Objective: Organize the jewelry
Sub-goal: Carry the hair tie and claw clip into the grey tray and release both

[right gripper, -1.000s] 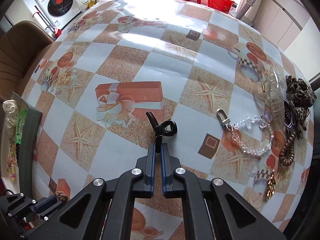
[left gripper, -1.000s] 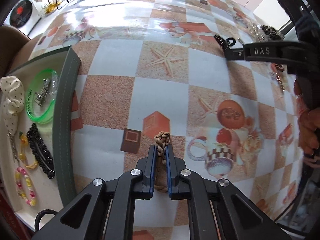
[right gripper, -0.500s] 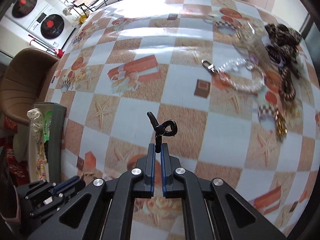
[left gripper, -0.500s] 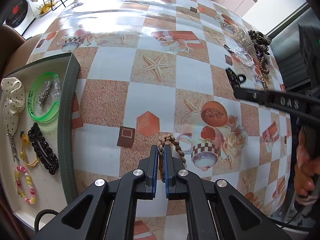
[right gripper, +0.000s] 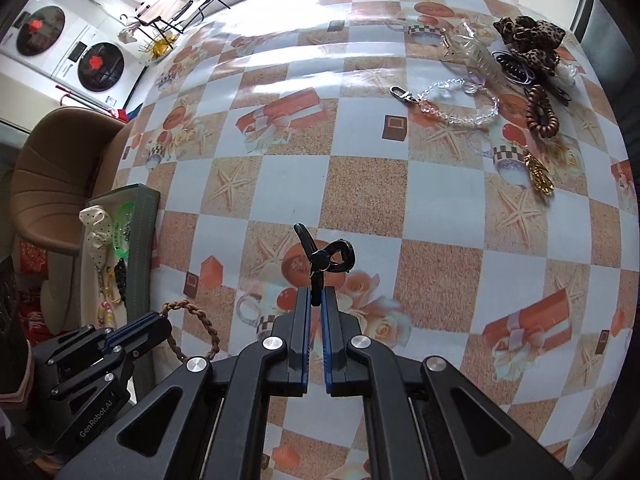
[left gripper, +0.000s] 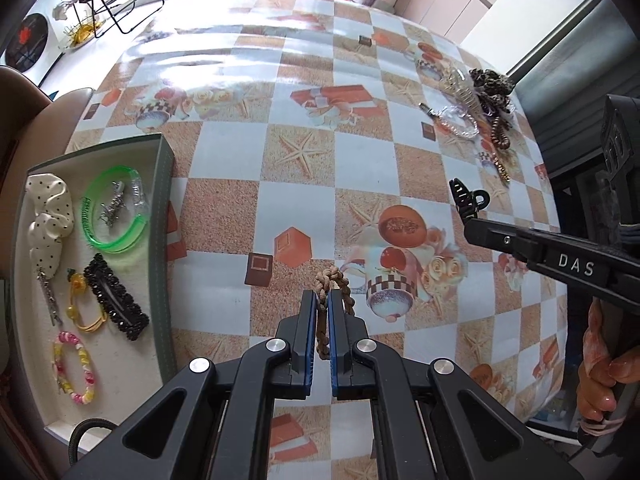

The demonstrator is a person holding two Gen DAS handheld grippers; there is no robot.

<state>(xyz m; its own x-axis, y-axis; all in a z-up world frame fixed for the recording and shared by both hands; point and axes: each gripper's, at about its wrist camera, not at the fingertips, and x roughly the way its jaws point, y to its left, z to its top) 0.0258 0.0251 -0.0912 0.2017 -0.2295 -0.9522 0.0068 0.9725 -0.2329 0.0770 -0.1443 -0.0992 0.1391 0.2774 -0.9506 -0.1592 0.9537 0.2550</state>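
My left gripper (left gripper: 322, 300) is shut on a brown braided bracelet (left gripper: 334, 280) and holds it above the table; the bracelet also shows in the right wrist view (right gripper: 200, 330). My right gripper (right gripper: 316, 294) is shut on a small black claw hair clip (right gripper: 328, 258), also seen in the left wrist view (left gripper: 466, 200). A green-walled tray (left gripper: 162, 240) lies to the left, holding a green bangle (left gripper: 116, 214), a white dotted scrunchie (left gripper: 50, 216), a black clip (left gripper: 116, 298) and a pink-yellow bracelet (left gripper: 74, 368).
At the table's far right lie a crystal bead keychain (right gripper: 452, 102), a clear claw clip (right gripper: 478, 58), a leopard scrunchie (right gripper: 528, 38), a brown coil tie (right gripper: 540, 114) and a gold piece (right gripper: 540, 178). A brown chair (right gripper: 56, 176) stands beyond the tray.
Both grippers have lifted and pulled back toward the near side with their items. The right gripper has moved closer to the left one, toward the tray side.
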